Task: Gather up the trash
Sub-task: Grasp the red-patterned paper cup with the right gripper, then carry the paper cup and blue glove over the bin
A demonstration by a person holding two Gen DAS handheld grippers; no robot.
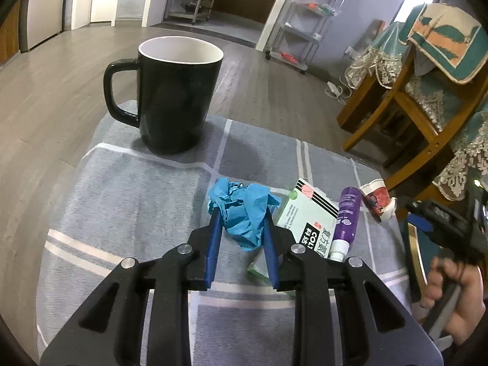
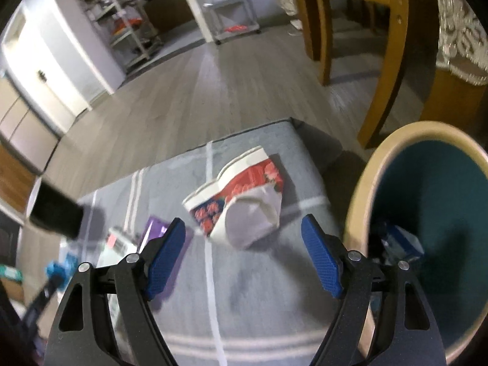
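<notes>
A: Black mug (image 1: 170, 91) stands upper left in the left wrist view, upright on the grey checked cloth (image 1: 122, 207), handle to the left, near the cloth's far edge. Bare cloth lies left of it and below, down to the lower left.

B: And the middle?

A: Left gripper (image 1: 241, 213) has its blue pads (image 1: 213, 244) pressed in on a crumpled blue wad (image 1: 241, 210), one on each side, jaws narrowed to the wad's width. Just right of it lies a white box (image 1: 305, 222), its near end behind the right pad. A purple tube (image 1: 346, 219) lies against the box's right side, cap toward the camera.

B: Further right?

A: A crushed paper cup (image 1: 376, 196) sits at the cloth's right edge, apart from the tube. At the frame's right edge, a hand (image 1: 451, 299) holds the right gripper's handle.

B: Now the right wrist view.

A: It is blurred. Far left, the mug is a dark block, with the wad a blue smear at lower left. The tube shows behind the left pad. Right gripper (image 2: 244, 231) hangs over the cloth with jaws spread wide, holding nothing. The cup (image 2: 241, 201) lies on its side just beyond the fingertips, mouth toward the upper left. Open cloth runs between the pads to the bottom.

B: And the edge?

A: The cloth's right edge drops off just past the cup. Beside it, filling the lower right, stands a bin (image 2: 363, 183) with a pale rim and teal inside; something blue (image 2: 399, 241) lies in it.
</notes>
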